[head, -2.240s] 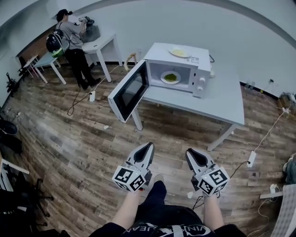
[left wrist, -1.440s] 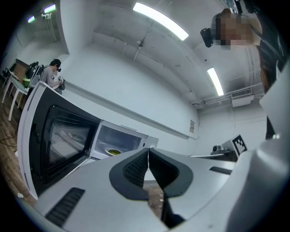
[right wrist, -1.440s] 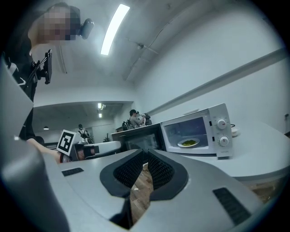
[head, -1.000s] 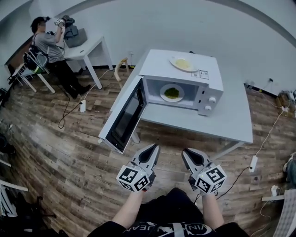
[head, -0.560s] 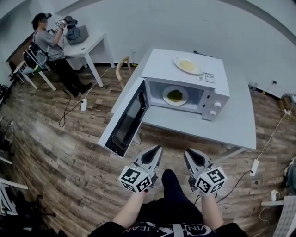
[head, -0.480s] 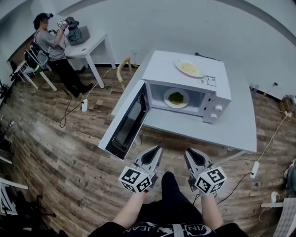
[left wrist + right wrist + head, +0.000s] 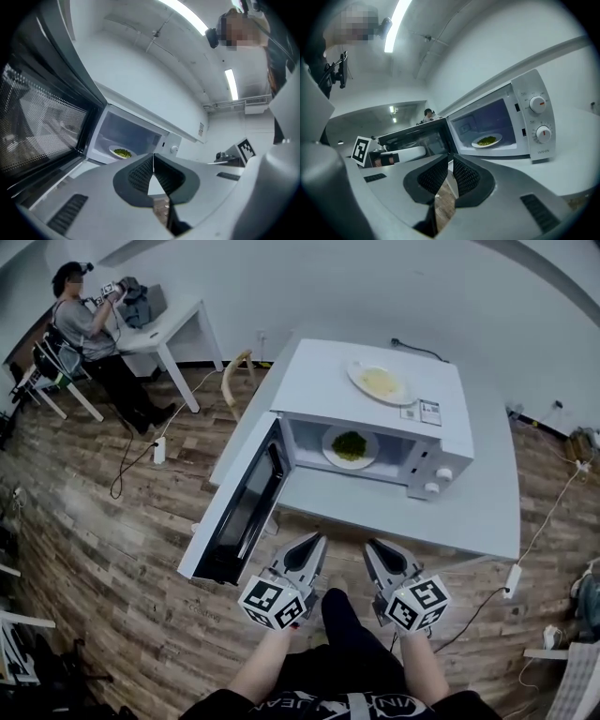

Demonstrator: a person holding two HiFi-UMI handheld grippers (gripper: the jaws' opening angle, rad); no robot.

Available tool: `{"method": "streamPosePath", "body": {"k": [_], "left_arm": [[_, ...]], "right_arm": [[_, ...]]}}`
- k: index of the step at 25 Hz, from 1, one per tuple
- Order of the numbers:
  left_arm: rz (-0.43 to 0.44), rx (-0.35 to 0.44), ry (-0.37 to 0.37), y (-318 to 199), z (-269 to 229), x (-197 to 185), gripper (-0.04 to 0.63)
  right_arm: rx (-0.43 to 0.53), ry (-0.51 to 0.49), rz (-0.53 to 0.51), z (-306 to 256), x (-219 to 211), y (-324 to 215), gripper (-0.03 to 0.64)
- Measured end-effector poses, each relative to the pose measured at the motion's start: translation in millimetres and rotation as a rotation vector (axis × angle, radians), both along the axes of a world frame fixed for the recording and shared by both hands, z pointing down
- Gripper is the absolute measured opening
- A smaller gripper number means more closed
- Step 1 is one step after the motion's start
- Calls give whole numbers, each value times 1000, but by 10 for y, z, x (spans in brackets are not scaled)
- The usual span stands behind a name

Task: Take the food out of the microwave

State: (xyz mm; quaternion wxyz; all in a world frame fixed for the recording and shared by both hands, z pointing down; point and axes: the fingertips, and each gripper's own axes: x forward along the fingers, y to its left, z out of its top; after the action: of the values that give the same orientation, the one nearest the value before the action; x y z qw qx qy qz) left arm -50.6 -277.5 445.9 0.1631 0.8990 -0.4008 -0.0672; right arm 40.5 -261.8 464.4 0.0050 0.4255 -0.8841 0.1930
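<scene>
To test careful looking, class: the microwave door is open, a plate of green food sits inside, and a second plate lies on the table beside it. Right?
One slip: the second plate lies on top of the microwave, not on the table, as the head view shows. The door is open and the plate of green food sits inside.

The microwave (image 7: 375, 404) sits on the table (image 7: 487, 512) ahead of me, its door (image 7: 234, 517) swung out to the left. A plate of food (image 7: 350, 446) lies inside, a second plate (image 7: 380, 381) on top. My left gripper (image 7: 314, 540) and right gripper (image 7: 373, 547) sit side by side before the table's near edge. Far back left, a person (image 7: 89, 324) is, I think, standing at a far table (image 7: 178, 324).
</scene>
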Motion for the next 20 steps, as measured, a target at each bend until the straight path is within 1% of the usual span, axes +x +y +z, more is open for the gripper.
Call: {"method": "streamPosePath", "body": {"k": [7,11,16,20], "left_arm": [[10,-55,5,-273,316,119,11],[5,-60,2,-450,413,131,11],[-19,-62,3,-676,501,87,11],[-19,-76,2,-793,574,109,11]], "right_arm": [[-72,-35,21,277,-31,-251,51],[-128,-108,52,399,-39,-480,51],[-188,-158,129,557,-13,-809,51],[-247,-262,171,633,-7,-1035,51]]}}
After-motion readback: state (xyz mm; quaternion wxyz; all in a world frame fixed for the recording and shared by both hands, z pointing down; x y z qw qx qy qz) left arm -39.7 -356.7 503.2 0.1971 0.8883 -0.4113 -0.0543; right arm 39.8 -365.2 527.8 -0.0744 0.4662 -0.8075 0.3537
